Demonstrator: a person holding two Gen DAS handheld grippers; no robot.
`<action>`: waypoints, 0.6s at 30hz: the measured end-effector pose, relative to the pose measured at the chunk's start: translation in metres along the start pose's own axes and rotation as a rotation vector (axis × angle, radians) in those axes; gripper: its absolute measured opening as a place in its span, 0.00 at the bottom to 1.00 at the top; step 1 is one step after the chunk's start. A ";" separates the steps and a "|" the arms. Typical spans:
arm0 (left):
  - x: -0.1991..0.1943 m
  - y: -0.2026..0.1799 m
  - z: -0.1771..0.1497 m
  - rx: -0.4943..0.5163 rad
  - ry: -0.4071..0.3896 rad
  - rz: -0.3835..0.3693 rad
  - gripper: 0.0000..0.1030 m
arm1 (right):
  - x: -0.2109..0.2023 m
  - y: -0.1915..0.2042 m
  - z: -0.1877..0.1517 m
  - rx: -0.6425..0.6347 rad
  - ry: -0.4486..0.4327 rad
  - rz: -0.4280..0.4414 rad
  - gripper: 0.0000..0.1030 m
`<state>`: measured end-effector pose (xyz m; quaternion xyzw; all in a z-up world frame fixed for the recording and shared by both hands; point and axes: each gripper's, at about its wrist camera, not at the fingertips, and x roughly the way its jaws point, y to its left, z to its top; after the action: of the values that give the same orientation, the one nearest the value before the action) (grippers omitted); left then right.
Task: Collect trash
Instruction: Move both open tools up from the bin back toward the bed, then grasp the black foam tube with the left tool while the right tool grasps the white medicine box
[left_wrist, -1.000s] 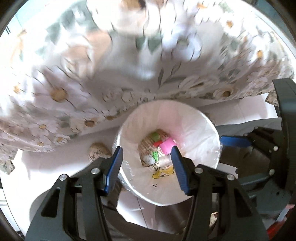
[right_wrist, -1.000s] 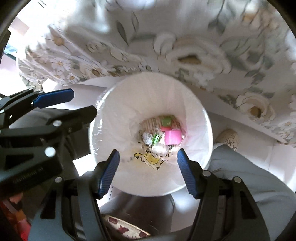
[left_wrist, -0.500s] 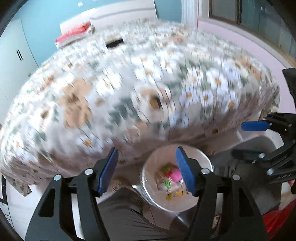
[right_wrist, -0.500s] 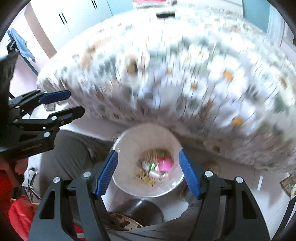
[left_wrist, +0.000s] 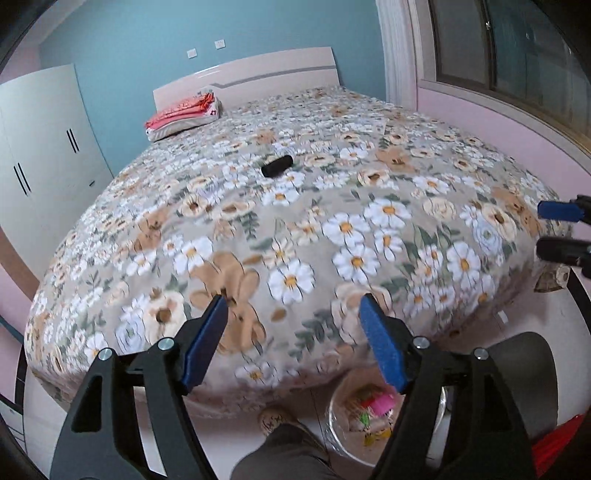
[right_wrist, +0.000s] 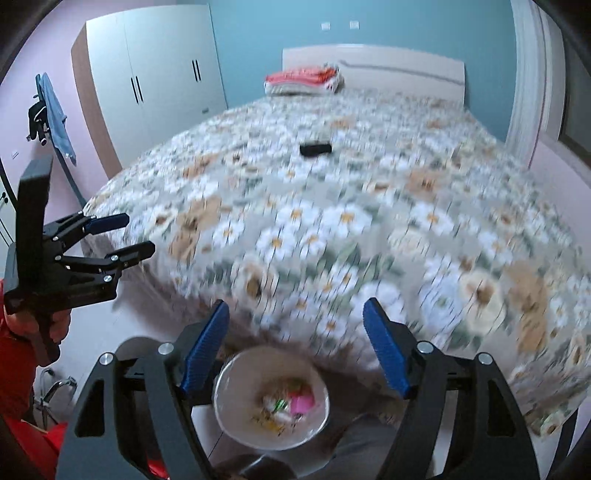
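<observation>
A white-lined trash bin (right_wrist: 229, 373) stands on the floor at the foot of the bed, with pink, green and yellow scraps inside. In the left wrist view the bin (left_wrist: 338, 417) is partly hidden behind a finger. A small black oblong thing (left_wrist: 277, 166) lies mid-bed, also seen from the right wrist (right_wrist: 315, 148). My left gripper (left_wrist: 291, 306) hangs high above the bed's end, jaws opening, nothing between them. My right gripper (right_wrist: 295, 306) is above the bin, jaws also opening and empty. Each shows in the other's view: left gripper (right_wrist: 138, 236), right gripper (left_wrist: 543, 230).
The bed (left_wrist: 332, 229) has a floral cover. Folded red and white bedding (left_wrist: 183, 112) lies by the headboard. White wardrobes (right_wrist: 159, 81) line the left wall, and a blue towel (right_wrist: 55, 114) hangs there. A person's grey trouser leg (left_wrist: 280, 458) and slippered foot (left_wrist: 271, 419) are beside the bin.
Both grippers have risen from just over the bin and tilted up, so the whole bed has come into view. Both pairs of jaws stand wider than before.
</observation>
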<state>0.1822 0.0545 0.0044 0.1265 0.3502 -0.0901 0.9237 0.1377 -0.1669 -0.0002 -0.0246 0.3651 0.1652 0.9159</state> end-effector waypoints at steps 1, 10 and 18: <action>0.001 0.001 0.004 0.003 -0.001 0.001 0.71 | -0.002 -0.002 0.008 -0.003 -0.011 -0.005 0.76; 0.031 0.021 0.058 0.057 -0.019 0.008 0.71 | 0.000 -0.021 0.061 -0.009 -0.062 -0.077 0.82; 0.094 0.043 0.104 0.084 0.006 -0.031 0.71 | 0.046 -0.067 0.110 0.062 -0.098 -0.150 0.86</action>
<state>0.3276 0.0572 0.0240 0.1601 0.3508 -0.1185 0.9150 0.2635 -0.1983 0.0442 -0.0153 0.3218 0.0859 0.9428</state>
